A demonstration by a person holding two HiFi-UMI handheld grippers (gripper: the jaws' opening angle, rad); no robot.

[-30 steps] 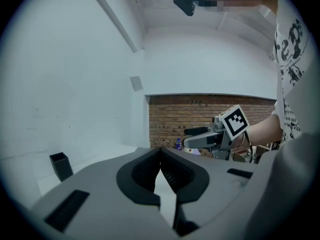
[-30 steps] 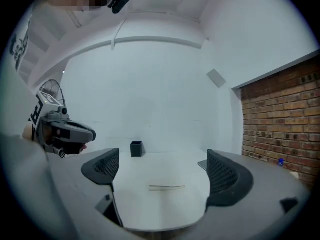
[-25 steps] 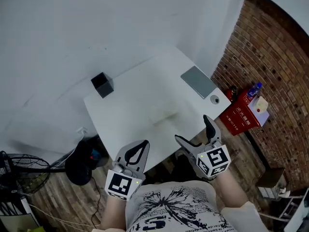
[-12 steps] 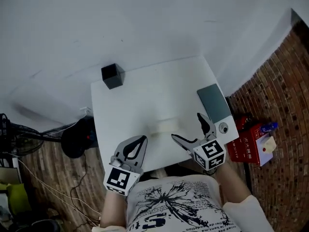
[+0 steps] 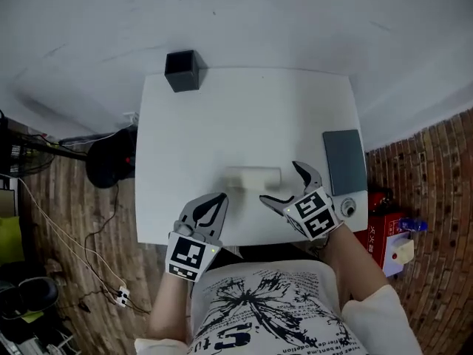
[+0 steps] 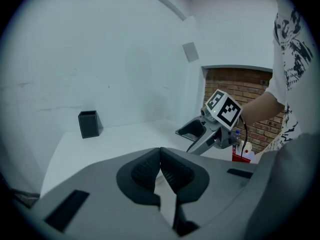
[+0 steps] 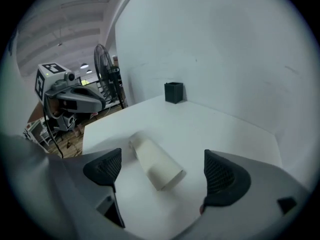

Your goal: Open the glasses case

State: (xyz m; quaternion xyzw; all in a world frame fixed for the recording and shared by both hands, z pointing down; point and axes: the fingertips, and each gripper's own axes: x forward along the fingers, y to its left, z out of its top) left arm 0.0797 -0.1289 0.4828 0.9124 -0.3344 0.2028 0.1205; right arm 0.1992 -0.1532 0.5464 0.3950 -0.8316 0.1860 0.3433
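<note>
A cream-white glasses case (image 5: pixel 253 177) lies closed on the white table (image 5: pixel 244 117), near its front edge. In the right gripper view the glasses case (image 7: pixel 155 163) lies just ahead of the jaws, slanting between them. My right gripper (image 5: pixel 283 185) is open, right of the case and close to it. My left gripper (image 5: pixel 219 200) is shut and empty, at the table's front edge just left of the case. In the left gripper view its pads meet, and the right gripper (image 6: pixel 196 133) shows beyond.
A black square cup (image 5: pixel 182 70) stands at the table's far left corner. A dark grey flat pad (image 5: pixel 344 162) and a small round device (image 5: pixel 347 207) lie along the right edge. Red box (image 5: pixel 379 238) and brick wall at right; cables and a fan on the wooden floor at left.
The head view has swung so the table now sits square and centred. Both grippers have come closer to the glasses case, the right one beside it.
</note>
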